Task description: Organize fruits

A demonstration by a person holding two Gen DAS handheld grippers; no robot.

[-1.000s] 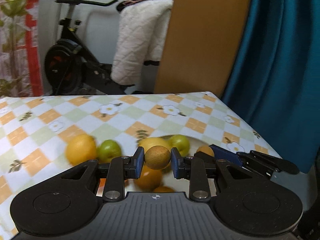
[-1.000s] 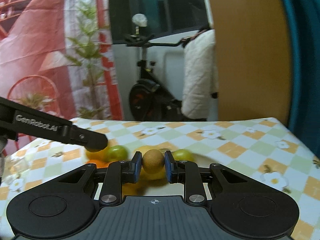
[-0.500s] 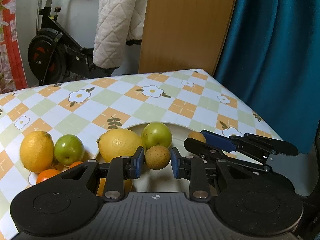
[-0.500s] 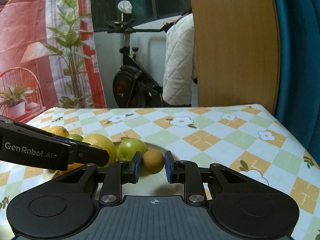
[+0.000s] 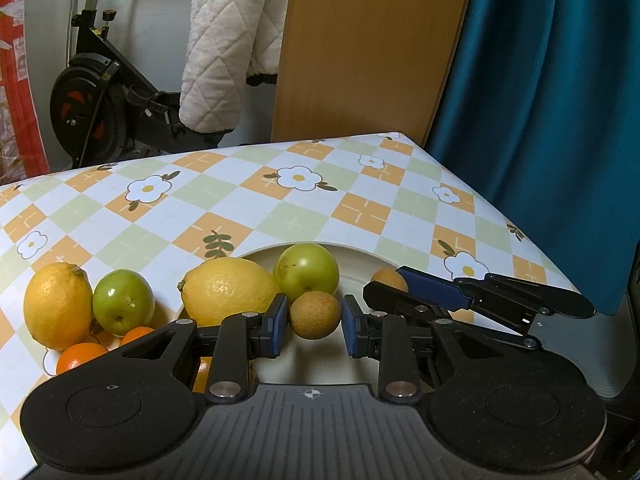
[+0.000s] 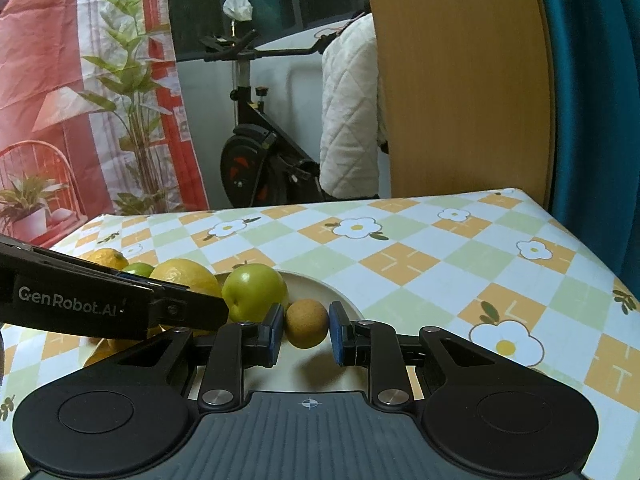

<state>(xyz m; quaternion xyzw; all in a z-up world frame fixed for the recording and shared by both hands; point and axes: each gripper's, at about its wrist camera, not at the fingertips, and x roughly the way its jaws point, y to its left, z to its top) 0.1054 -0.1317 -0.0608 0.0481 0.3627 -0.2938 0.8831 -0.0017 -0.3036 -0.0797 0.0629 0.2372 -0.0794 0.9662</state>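
Two small round brown fruits are held, one in each gripper. The left gripper has its blue-padded fingers clamped on one brown fruit, held just above the pale plate. The right gripper grips the second brown fruit in the same way, over the near right part of the same plate; in the left wrist view that fruit shows only as an orange-brown sliver behind the right gripper's fingers.

On the plate lie one large lemon and, just beside it to the right, one green apple-like fruit; the two seem to touch. Off the plate to the left, on the table, stand a second lemon and a second green fruit, side by side, with two small oranges in front of them: one nearer the camera, another partly hidden behind the gripper body. A further orange patch under the left gripper's arm is too hidden to tell.

The table wears a cloth of orange, green and white checks with white flowers. Beyond it stand an exercise bike with a white quilted cover draped over it, a wooden panel and a teal curtain.
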